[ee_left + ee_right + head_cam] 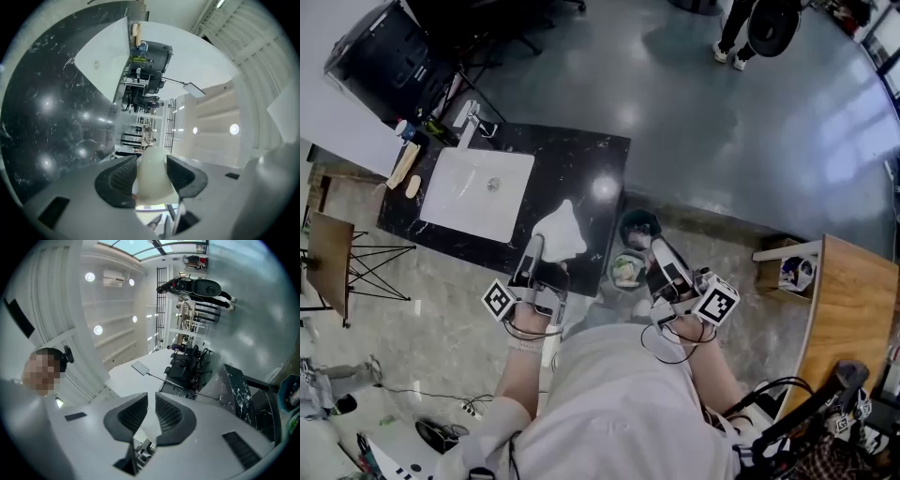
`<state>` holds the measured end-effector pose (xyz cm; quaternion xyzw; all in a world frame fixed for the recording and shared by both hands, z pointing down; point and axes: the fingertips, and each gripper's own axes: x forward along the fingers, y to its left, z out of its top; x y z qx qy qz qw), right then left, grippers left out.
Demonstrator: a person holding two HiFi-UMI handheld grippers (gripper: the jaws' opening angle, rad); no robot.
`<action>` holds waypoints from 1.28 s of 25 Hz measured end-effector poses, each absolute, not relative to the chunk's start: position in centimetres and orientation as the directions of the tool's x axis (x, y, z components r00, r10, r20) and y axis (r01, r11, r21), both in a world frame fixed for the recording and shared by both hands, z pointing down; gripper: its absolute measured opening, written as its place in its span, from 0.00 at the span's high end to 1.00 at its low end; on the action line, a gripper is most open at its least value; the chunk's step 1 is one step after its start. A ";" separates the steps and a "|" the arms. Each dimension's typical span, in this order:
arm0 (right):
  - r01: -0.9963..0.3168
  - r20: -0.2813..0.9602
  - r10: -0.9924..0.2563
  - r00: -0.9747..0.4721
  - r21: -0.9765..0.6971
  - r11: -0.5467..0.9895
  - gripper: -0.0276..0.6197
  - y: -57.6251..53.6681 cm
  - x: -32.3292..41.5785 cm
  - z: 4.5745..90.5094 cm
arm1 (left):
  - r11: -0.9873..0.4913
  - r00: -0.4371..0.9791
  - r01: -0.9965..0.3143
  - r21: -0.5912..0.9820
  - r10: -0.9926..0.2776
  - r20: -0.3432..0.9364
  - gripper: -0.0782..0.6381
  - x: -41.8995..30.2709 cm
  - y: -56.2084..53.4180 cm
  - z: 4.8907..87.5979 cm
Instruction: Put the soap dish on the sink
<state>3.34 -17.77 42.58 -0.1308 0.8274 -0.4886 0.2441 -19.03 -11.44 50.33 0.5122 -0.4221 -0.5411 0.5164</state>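
A white soap dish [560, 232] hangs over the right part of the black marble counter [586, 164], with my left gripper [536, 255] shut on its near edge. In the left gripper view the pale dish [152, 176] fills the gap between the jaws, and the white sink basin [110, 65] lies ahead on the dark counter [47, 117]. In the head view the basin [478, 192] sits left of the dish, with a faucet [467, 117] behind it. My right gripper [661, 255] is off the counter's right edge; its jaws [151, 416] stand nearly together with nothing between them.
Bottles [412, 129] and a wooden brush [403, 164] lie left of the basin. A small bin [628, 270] and a dark round thing [639, 225] stand on the floor by my right gripper. A wooden table [853, 309] is at right, a folding stand [328, 262] at left, a person [759, 28] far back.
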 end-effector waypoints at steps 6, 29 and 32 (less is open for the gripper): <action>-0.017 -0.234 -0.431 -0.871 -0.864 0.503 0.87 -16.7 1.0 42.5 | -0.001 0.096 -0.027 1.000 -0.995 0.001 0.61 -22.0 -13.5 52.8; -0.167 -0.130 -0.518 -0.846 -0.857 0.488 0.87 -13.6 0.3 44.0 | 0.392 0.095 -0.367 0.844 -0.887 0.453 0.63 -27.2 -21.9 65.5; -0.179 -0.124 -0.535 -0.836 -0.860 0.479 0.86 -13.7 0.4 44.3 | 0.407 0.078 -0.385 0.829 -0.880 0.468 0.63 -27.5 -22.3 65.8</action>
